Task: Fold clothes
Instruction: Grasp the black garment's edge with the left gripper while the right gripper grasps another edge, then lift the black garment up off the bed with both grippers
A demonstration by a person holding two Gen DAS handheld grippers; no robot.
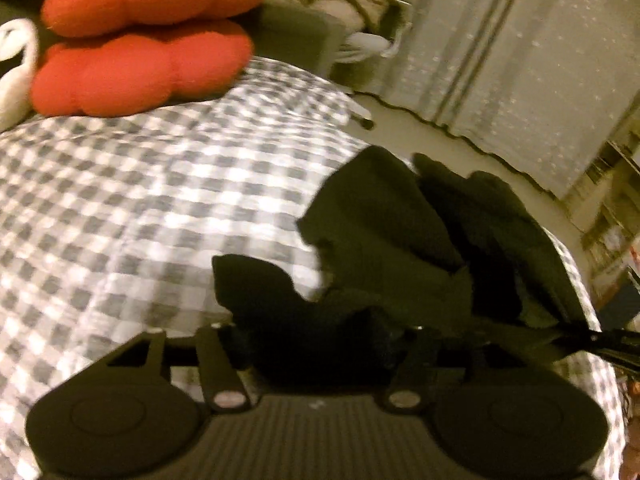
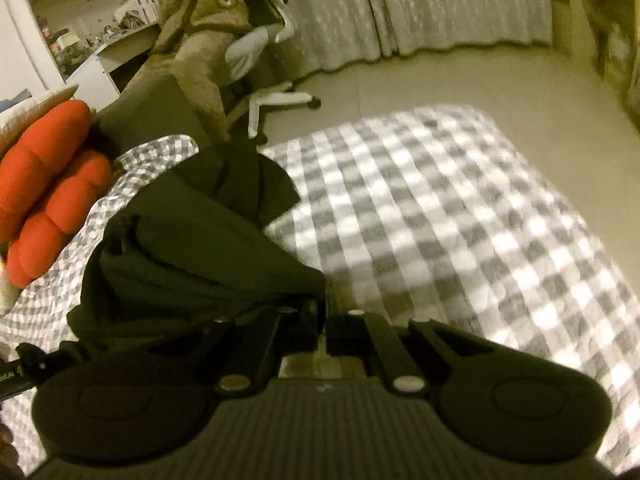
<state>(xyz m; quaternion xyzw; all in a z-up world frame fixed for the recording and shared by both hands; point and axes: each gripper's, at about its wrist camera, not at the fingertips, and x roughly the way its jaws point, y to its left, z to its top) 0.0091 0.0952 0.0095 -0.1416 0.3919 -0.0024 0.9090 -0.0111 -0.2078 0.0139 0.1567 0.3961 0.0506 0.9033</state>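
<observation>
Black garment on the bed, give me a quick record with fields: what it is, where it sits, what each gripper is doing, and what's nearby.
item: black garment, bunched, not yet folded flat
surface: checked bedspread
left gripper: fabric fills the gap; grip unclear
right gripper: shut at the garment's edge; grip unclear
nearby: red cushions at the far end of the bed

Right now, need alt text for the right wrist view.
The right gripper, fingers nearly together, pinches the edge of a bunched dark garment over a grey-and-white checked bedspread. Red cushions sit left; an office chair and curtains lie beyond.
</observation>
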